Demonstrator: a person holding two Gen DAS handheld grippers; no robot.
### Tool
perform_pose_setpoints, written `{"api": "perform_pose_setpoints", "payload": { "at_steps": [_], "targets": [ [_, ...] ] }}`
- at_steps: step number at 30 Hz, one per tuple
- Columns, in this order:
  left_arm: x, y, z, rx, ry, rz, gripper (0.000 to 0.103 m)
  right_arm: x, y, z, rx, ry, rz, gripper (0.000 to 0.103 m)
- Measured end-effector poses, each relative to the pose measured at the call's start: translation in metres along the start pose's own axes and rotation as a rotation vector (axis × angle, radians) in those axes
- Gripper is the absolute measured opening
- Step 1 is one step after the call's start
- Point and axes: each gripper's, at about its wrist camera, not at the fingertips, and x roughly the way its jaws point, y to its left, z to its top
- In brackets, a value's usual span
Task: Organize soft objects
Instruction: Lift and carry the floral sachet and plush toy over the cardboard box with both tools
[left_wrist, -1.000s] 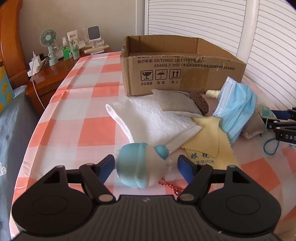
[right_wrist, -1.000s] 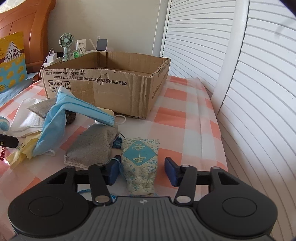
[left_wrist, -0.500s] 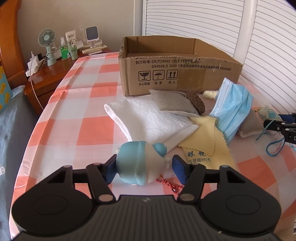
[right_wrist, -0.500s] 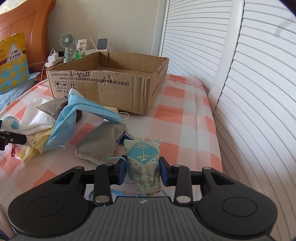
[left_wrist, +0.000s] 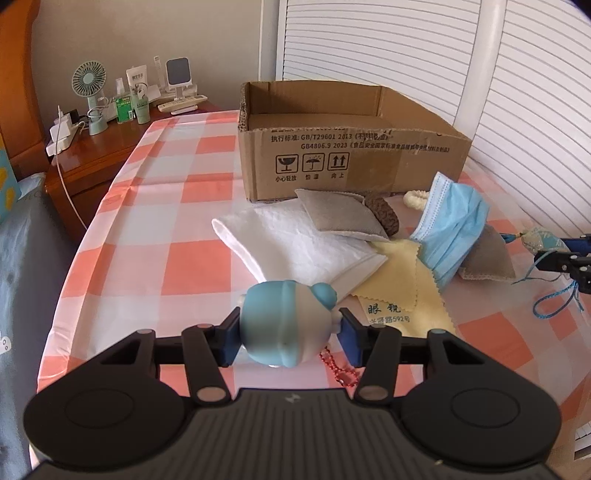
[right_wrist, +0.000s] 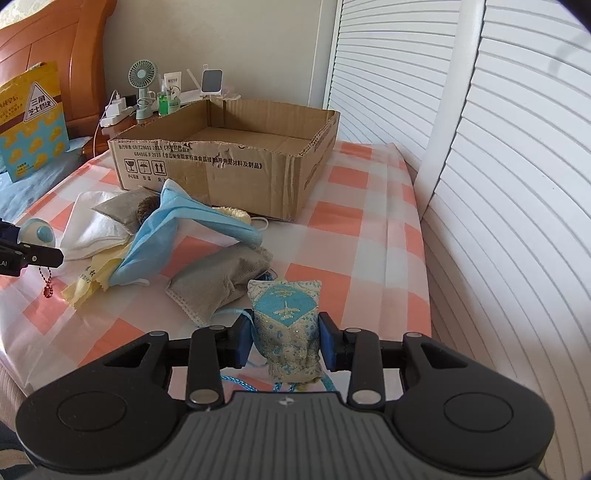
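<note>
Squeezing a round plush toy (left_wrist: 286, 328), left gripper (left_wrist: 289, 334); right gripper (right_wrist: 284, 341) pinches brocade sachet (right_wrist: 286, 325).

A beige wall (left_wrist: 207, 40) is seen at the back, met on the right by white louvred shutters (left_wrist: 532, 110) with a white post (left_wrist: 480, 62) between the panels. Daylight is thrown across an orange-and-white checked cloth (left_wrist: 155, 236) spread over the surface. A glossy wooden nightstand (left_wrist: 92, 158) is set to the left, on which a small mint fan (left_wrist: 88, 96), bottles and a white charger with its cable are crowded. A carved wooden headboard (right_wrist: 74, 55) is glimpsed beyond, with a yellow-and-blue bag (right_wrist: 33, 118) propped against it.
</note>
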Motion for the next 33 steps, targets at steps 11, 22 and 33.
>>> {"api": "perform_pose_setpoints", "payload": {
  "at_steps": [11,22,33],
  "targets": [
    [-0.019,0.001,0.010,0.042,-0.023,-0.027,0.052,-0.029,-0.013,0.017,0.001,-0.036,0.016,0.041],
    [-0.031,-0.001,0.026,0.069,-0.027,-0.109,0.052,-0.049,-0.024,0.054,0.023,-0.118,0.079,0.041],
    [-0.041,-0.002,0.070,0.136,-0.073,-0.161,0.052,-0.047,-0.026,0.112,-0.026,-0.209,0.083,0.041]
  ]
}}
